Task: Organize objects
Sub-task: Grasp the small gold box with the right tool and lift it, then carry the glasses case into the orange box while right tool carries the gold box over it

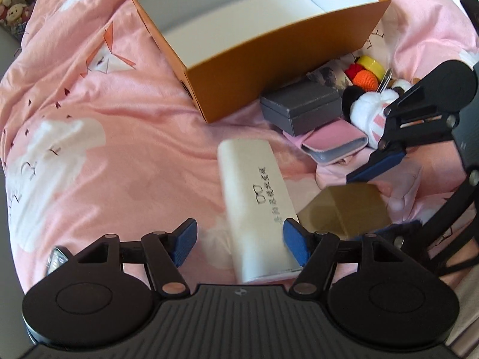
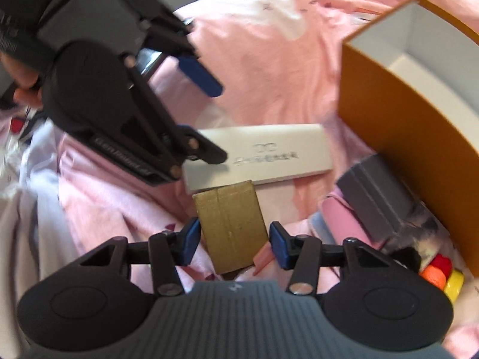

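Observation:
A white glasses case [image 1: 254, 206] lies on the pink bedcover, also in the right wrist view [image 2: 260, 155]. My left gripper [image 1: 239, 240] points down over its near end, open; the right pad is at the case's edge, the left pad stands clear. In the right wrist view the left gripper [image 2: 209, 113] hangs over that end. My right gripper [image 2: 235, 240] has a small gold box [image 2: 230, 227] between its pads, which sit against its two sides. From the left wrist view the right gripper [image 1: 380, 197] straddles the gold box [image 1: 344, 206].
An open orange box [image 1: 269, 51] with a white inside stands behind, empty [image 2: 389, 119]. Beside it lie a grey box [image 1: 305, 107], a pink wallet [image 1: 335, 142], a plush toy [image 1: 368, 104], crochet pieces [image 1: 363, 79] and a yellow lid [image 1: 372, 64]. A metal object [image 1: 57, 258] lies near left.

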Demonstrator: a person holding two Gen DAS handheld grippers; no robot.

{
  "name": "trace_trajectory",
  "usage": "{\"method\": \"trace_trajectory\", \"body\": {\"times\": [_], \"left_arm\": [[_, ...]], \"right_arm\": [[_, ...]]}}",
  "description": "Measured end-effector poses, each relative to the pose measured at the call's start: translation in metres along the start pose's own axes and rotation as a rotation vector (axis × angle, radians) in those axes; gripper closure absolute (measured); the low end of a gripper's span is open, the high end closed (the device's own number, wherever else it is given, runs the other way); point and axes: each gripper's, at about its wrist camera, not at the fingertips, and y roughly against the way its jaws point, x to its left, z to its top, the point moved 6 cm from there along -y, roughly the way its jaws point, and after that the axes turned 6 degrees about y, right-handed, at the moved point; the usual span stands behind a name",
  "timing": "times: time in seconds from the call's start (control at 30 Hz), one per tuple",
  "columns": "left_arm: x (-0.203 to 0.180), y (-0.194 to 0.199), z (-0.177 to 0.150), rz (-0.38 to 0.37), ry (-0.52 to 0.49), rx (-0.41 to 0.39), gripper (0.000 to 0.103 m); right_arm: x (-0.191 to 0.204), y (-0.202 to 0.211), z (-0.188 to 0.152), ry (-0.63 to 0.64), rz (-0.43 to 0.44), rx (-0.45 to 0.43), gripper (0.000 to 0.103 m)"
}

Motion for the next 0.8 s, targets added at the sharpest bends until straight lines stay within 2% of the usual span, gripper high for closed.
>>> {"method": "trace_trajectory", "body": {"times": [0.13,0.27,0.37,0.67,0.8], "left_arm": [[0.002,0.004,0.011,-0.003,0.003,-0.013,0.026],[-0.003,-0.011,0.022,-0.019,0.024,0.023,0.025],[-0.008,-0.031,0.028,0.002,0.032,0.061,0.025],[-0.024,-0.065,0.038,0.034,-0.011,0.164,0.022],[-0.028,-0.076,0.037,0.065,-0.042,0.221,0.026]], "right_arm": [[-0.016,0.024,0.004,-0.101,-0.024,-0.072,0.052],[-0.038,0.048,0.001,-0.170,-0.140,-0.132,0.052],[-0.053,0.060,-0.007,-0.221,-0.190,-0.153,0.052],[-0.072,0.073,-0.020,-0.264,-0.219,-0.192,0.052],[-0.079,0.070,-0.020,-0.277,-0.209,-0.198,0.052]]}}
